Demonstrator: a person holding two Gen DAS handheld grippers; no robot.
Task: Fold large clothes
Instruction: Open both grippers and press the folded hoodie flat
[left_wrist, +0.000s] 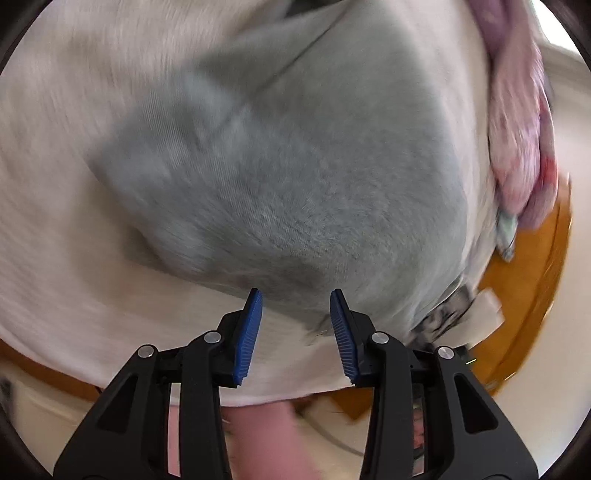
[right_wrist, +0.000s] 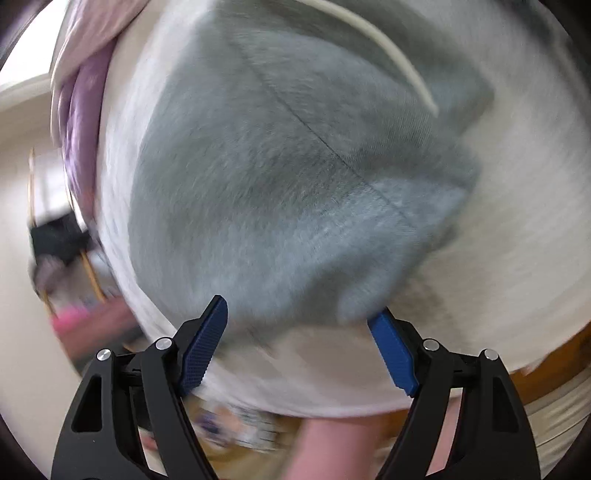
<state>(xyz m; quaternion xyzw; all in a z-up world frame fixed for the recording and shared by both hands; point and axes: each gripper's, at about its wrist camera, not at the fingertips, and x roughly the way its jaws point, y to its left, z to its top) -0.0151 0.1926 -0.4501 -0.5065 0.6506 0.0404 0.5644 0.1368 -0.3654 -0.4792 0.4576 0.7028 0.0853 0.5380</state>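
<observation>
A grey garment (left_wrist: 295, 177) lies folded on a white cloth (left_wrist: 74, 184) that covers the table. It also shows in the right wrist view (right_wrist: 277, 203) on the same white cloth (right_wrist: 517, 221). My left gripper (left_wrist: 295, 299) is open and empty, just above the garment's near edge. My right gripper (right_wrist: 303, 314) is open wide and empty, with its fingertips at the garment's near edge. Both views are blurred by motion.
A pink and purple garment (left_wrist: 517, 129) lies at the cloth's far right, and at the left in the right wrist view (right_wrist: 81, 110). An orange-brown table edge (left_wrist: 528, 277) shows under the cloth. A white cord (right_wrist: 388, 48) crosses the grey garment. Skin (left_wrist: 266, 443) shows below the table edge.
</observation>
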